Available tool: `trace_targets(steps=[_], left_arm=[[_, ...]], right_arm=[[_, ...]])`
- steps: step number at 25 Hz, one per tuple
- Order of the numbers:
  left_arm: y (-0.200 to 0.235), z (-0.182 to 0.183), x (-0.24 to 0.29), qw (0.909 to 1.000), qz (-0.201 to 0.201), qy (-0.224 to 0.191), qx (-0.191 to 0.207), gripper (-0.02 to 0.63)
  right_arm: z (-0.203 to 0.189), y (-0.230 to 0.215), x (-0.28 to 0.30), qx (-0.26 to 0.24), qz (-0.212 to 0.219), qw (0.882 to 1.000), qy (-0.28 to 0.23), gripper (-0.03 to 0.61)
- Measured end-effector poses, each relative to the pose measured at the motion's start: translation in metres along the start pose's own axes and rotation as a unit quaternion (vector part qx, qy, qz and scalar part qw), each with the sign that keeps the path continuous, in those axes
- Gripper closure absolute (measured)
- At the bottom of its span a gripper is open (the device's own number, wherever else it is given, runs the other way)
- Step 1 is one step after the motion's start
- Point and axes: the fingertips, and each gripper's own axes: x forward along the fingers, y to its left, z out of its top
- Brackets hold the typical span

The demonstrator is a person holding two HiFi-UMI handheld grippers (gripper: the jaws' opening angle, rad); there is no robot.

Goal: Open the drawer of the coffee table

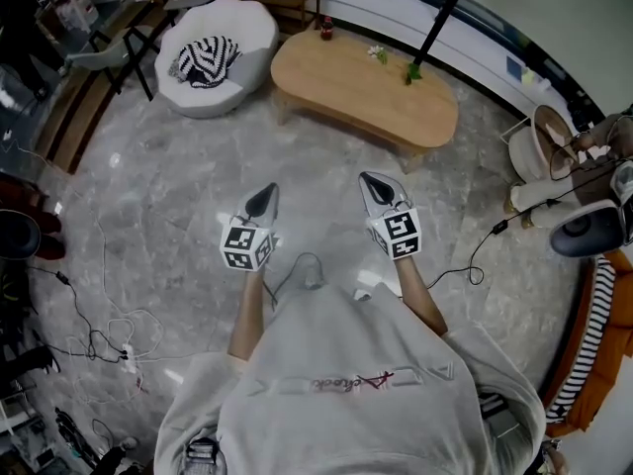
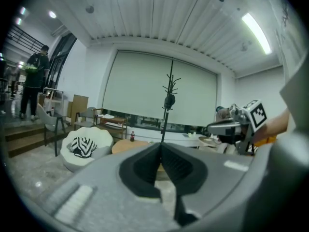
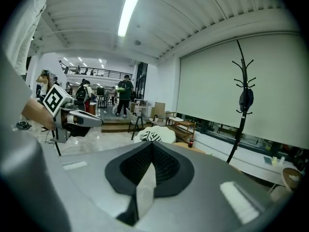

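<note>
Hidden or unclear: the drawer front of the coffee table (image 1: 366,92) cannot be made out in any view. The head view shows only the wooden top and a strip of the near edge. In the left gripper view and the right gripper view each gripper's own grey body covers most of the table, leaving a sliver of the top visible. The person's lower body is hidden by the grey sweatshirt (image 1: 346,384).

Table location and axis: the table stands on the marble floor (image 1: 168,206), ahead of the person and well apart from both grippers. Its top is an elongated rounded slab; in the head view the long axis runs from upper left to lower right. A dark bottle (image 1: 326,28) stands at the far left end; a white cushioned seat (image 1: 237,67) carrying a striped cloth (image 1: 206,60) sits just beside that end; a black coat stand (image 1: 440,18) rises behind the right end.

Grippers: the left gripper (image 1: 265,198) has its jaws pressed together with nothing between them; the right gripper (image 1: 376,184) likewise has its jaws pressed together and holds nothing. Both point towards the table, side by side in the air, touching no object.
</note>
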Motion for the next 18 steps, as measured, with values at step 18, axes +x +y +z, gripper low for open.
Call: trace_targets(steps=[18], left_arm=[[0.024,-0.007,0.01,0.9999,-0.015,0.009,-0.001,0.615]], right_arm=[[-0.008,0.009,0.025,0.011,-0.011,1.0,0.006,0.575]])
